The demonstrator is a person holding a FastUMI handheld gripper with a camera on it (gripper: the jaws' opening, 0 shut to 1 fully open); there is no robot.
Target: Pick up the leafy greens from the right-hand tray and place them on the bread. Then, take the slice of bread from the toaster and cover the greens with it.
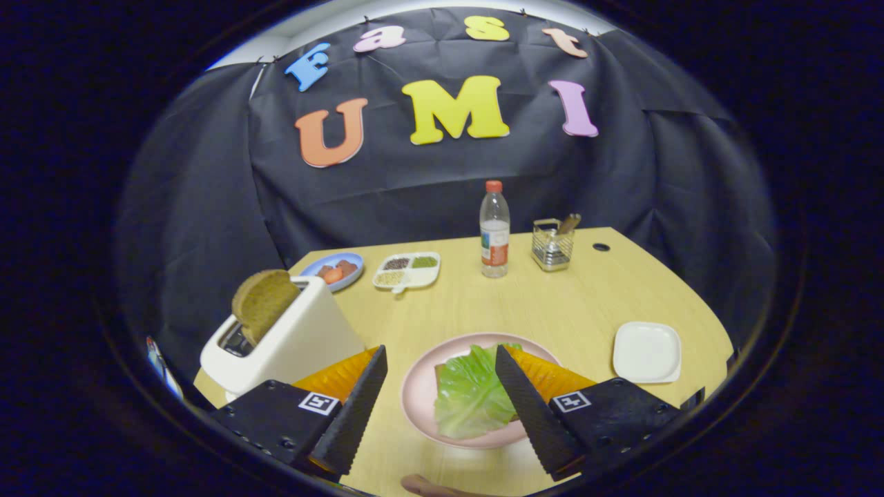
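Bench (552,304), pale wood, carrying the following. Gripper (440,369): fingers spread wide apart, holding nothing, poised over the near part of the bench. Pink plate (421,386): lies between the fingers and just ahead of them, bearing a slice of bread (mostly covered, only a thin brown edge shows at the leaf's left side) with the leafy greens (473,393) spread on top; the right finger overlaps the leaf's right edge, so that part is hidden. Toaster (297,338): white, stands left of the plate, beyond the left finger, with a brown slice of bread (264,304) sticking up from its slot, tilted; the toaster's lower front corner is cut off by the left finger. White square tray (646,352): right of the plate, well apart from it, nothing on it. Far side of the bench: blue plate (356,266) with reddish items (too small to identify), a divided white dish (407,270) of grains or seeds, a clear bottle (494,231) with a red cap, upright, and a wire holder (552,247) with a brown utensil handle leaning in it. Small dark hole in the bench, beyond the holder.
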